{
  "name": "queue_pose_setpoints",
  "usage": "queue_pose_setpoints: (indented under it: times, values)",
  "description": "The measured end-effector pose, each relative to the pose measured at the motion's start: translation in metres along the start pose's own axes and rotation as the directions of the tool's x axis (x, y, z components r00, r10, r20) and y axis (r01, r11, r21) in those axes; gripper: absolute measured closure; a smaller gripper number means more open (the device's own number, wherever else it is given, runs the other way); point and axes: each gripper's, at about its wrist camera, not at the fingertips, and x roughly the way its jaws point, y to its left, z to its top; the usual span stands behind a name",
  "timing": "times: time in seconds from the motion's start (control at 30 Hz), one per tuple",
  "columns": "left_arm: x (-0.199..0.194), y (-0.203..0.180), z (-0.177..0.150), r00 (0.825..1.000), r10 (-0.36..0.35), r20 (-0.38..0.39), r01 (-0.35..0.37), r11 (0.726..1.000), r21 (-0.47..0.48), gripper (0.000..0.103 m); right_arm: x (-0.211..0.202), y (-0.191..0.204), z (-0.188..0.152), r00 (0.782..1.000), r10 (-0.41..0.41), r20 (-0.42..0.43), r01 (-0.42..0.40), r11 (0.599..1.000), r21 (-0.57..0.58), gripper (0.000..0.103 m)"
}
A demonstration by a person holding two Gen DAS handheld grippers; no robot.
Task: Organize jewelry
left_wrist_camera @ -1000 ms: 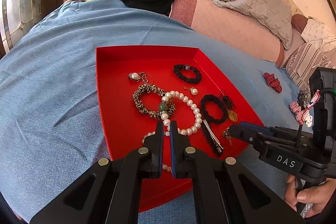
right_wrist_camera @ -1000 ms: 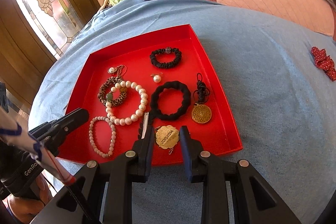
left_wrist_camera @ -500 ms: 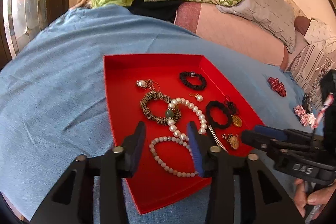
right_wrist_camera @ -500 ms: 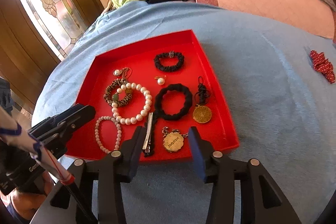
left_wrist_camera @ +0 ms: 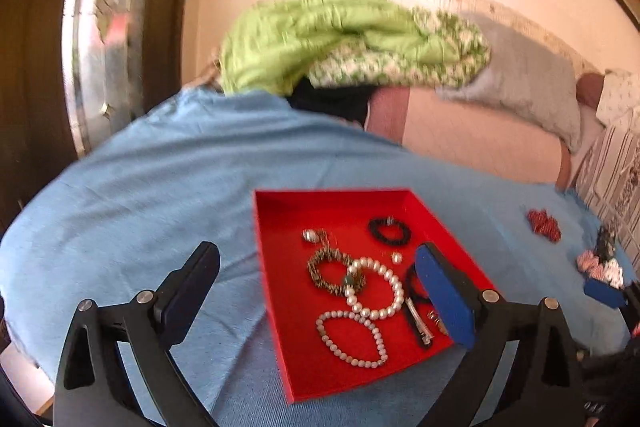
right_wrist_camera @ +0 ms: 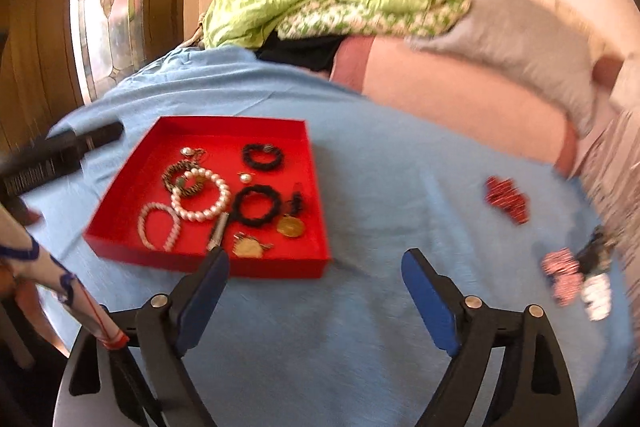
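Evidently both grippers, left gripper and right gripper, are hovering spread wide and empty, likely heading next for the red bow outside the red tray.

Right tool gapes wide over the blue bedspread — red tray of jewelry left, apparently untouched.

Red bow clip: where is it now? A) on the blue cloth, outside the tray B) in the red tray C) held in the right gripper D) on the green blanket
A: the red bow clip lies on the blue cloth, apart from the red tray; the right gripper is open and empty.
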Motion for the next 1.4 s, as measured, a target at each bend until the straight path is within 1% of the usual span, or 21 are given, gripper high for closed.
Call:
queue_pose_setpoints:
  times: [0.03,0.1,0.13,0.2,0.23,0.33,0.43,0.5,0.53,0.57,0.67,0.73,0.77,0.93,1.03,1.2,1.4]
  values:
    - [-0.007,-0.001,0.000,1.000,0.011,0.011,-0.011,1.000,-0.001,0.005,-0.007,-0.002,-0.007,1.000,-0.023,0.015,0.023,1.000,-0.006,0.010]
    - [-0.018,-0.003,0.000,1.000,0.020,0.007,-0.020,1.000,-0.003,0.005,-0.017,-0.006,-0.016,0.999,-0.040,0.029,0.040,0.999,0.003,0.008]
    - [-0.025,-0.003,-0.004,1.000,0.008,-0.001,-0.008,1.000,-0.013,0.004,-0.021,-0.009,-0.022,0.999,-0.035,0.031,0.034,0.999,0.014,0.008]
    - [-0.032,-0.004,-0.008,1.000,0.028,-0.011,-0.028,0.999,-0.023,0.003,-0.024,-0.012,-0.028,0.999,-0.027,0.033,0.026,0.999,0.033,0.008]
    - [-0.036,-0.005,-0.010,0.999,0.042,-0.029,-0.043,0.999,-0.020,0.003,-0.024,-0.013,-0.028,0.999,-0.020,0.033,0.019,0.999,0.037,0.007]
    - [-0.047,-0.010,-0.017,0.999,0.040,-0.036,-0.040,0.999,-0.007,0.002,-0.029,-0.011,-0.028,0.998,-0.017,0.057,0.015,0.999,0.035,0.007]
    - [-0.056,-0.022,-0.025,0.990,0.136,-0.020,-0.135,0.990,0.046,0.002,-0.032,-0.008,-0.030,0.997,-0.010,0.080,0.008,1.000,0.019,0.007]
    - [-0.059,-0.026,-0.029,0.988,0.154,-0.028,-0.153,0.987,0.049,0.002,-0.031,-0.009,-0.031,0.997,0.006,0.075,-0.008,1.000,0.027,0.007]
    - [-0.060,-0.025,-0.031,0.987,0.152,-0.047,-0.150,0.988,0.030,0.002,-0.030,-0.010,-0.031,0.997,0.012,0.072,-0.014,0.999,0.033,0.007]
    - [-0.060,-0.024,-0.032,0.986,0.163,-0.046,-0.162,0.987,0.010,0.002,-0.030,-0.012,-0.031,0.997,0.010,0.070,-0.013,0.999,0.039,0.007]
    - [-0.065,-0.024,-0.037,0.969,0.249,0.006,-0.249,0.968,-0.019,0.002,-0.029,-0.016,-0.032,0.997,0.019,0.069,-0.023,0.998,0.059,0.007]
    - [-0.068,-0.024,-0.037,0.958,0.284,0.037,-0.284,0.959,-0.020,0.002,-0.027,-0.017,-0.032,0.998,0.022,0.061,-0.026,0.997,0.066,0.007]
    - [-0.067,-0.024,-0.038,0.948,0.316,0.036,-0.315,0.949,-0.020,0.002,-0.027,-0.017,-0.033,0.998,0.022,0.059,-0.026,0.997,0.066,0.007]
    - [-0.060,-0.022,-0.039,0.942,0.335,-0.004,-0.335,0.942,-0.021,0.002,-0.029,-0.014,-0.033,0.998,0.028,0.061,-0.032,0.998,0.059,0.007]
    - [-0.059,-0.022,-0.039,0.940,0.341,-0.008,-0.341,0.940,-0.011,0.002,-0.030,-0.012,-0.033,0.998,0.031,0.062,-0.034,0.998,0.052,0.007]
    - [-0.058,-0.020,-0.041,0.941,0.336,-0.027,-0.337,0.941,-0.020,0.002,-0.029,-0.010,-0.034,0.998,0.033,0.060,-0.036,0.998,0.043,0.007]
    - [-0.057,-0.020,-0.042,0.937,0.347,-0.033,-0.348,0.937,-0.022,0.002,-0.028,-0.006,-0.035,0.998,0.036,0.053,-0.038,0.999,0.033,0.007]
